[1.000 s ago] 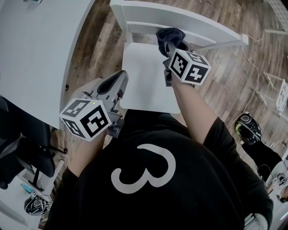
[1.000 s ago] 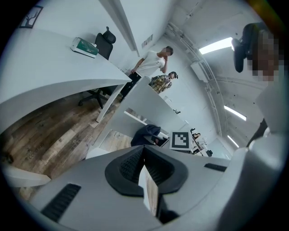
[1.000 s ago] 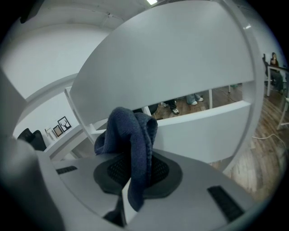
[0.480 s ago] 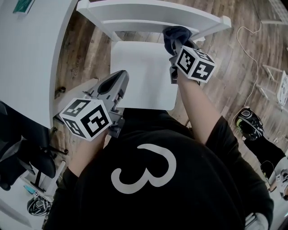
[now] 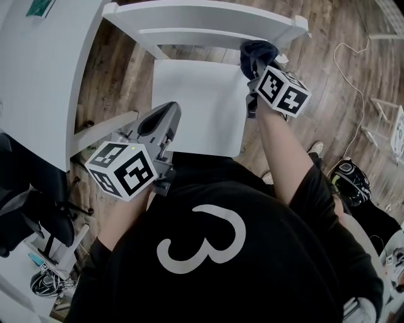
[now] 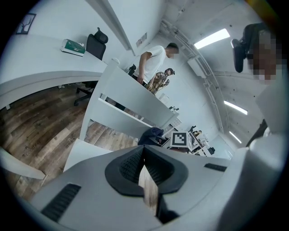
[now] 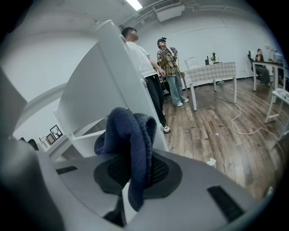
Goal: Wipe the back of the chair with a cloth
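A white wooden chair stands in front of me, its seat (image 5: 196, 107) below and its back rail (image 5: 202, 19) across the top of the head view. My right gripper (image 5: 255, 60) is shut on a dark blue cloth (image 5: 255, 52), pressed against the right end of the chair back (image 7: 117, 90). In the right gripper view the cloth (image 7: 131, 140) bulges out of the jaws beside the white upright. My left gripper (image 5: 159, 123) hangs shut and empty over the seat's near left corner; its jaws meet in the left gripper view (image 6: 145, 173).
A white desk (image 5: 44, 69) runs along the left, with a black office chair (image 5: 31, 208) below it. Wooden floor (image 5: 328, 82) surrounds the chair, with a white cable at right. Two people (image 7: 153, 67) stand beyond the chair, and a table (image 7: 212, 72) stands further off.
My right gripper has slid the cloth to the right along the chair back, toward its right end. The left gripper has stayed near the seat's left corner.
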Available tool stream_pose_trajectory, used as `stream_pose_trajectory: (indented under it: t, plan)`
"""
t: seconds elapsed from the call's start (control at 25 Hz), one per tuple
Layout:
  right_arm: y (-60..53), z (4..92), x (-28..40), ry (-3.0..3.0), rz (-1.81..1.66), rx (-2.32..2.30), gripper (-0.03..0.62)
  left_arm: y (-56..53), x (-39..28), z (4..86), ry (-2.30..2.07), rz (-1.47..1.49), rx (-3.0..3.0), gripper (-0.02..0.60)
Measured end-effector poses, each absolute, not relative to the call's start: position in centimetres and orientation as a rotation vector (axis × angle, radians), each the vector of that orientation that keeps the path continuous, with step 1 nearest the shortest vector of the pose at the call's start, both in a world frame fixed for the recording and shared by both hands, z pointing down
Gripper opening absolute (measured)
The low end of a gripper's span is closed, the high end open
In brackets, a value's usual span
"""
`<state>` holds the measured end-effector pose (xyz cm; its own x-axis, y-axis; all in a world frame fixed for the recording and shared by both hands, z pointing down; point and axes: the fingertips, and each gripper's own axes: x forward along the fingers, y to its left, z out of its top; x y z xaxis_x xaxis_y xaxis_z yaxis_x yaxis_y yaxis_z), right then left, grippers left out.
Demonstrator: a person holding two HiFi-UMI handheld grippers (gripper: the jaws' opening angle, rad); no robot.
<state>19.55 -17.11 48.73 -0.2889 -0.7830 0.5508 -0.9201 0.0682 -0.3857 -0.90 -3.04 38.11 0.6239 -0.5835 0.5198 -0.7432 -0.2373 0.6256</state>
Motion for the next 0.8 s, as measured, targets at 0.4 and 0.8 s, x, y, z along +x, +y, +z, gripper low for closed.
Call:
stream_pose_trajectory:
  t: [0.4, 0.8]
  plan:
    - [-14.9, 44.9, 20.3, -2.342, 1.056, 1.618, 0.052, 0.2, -2.4, 36.7, -1.141, 0.194, 1.901, 0.014]
    - [-4.1, 34.9, 17.1, -2.704, 1.021, 1.313, 0.052, 1.4, 0.7, 31.8, -1.028, 0.148, 2.086, 0.014]
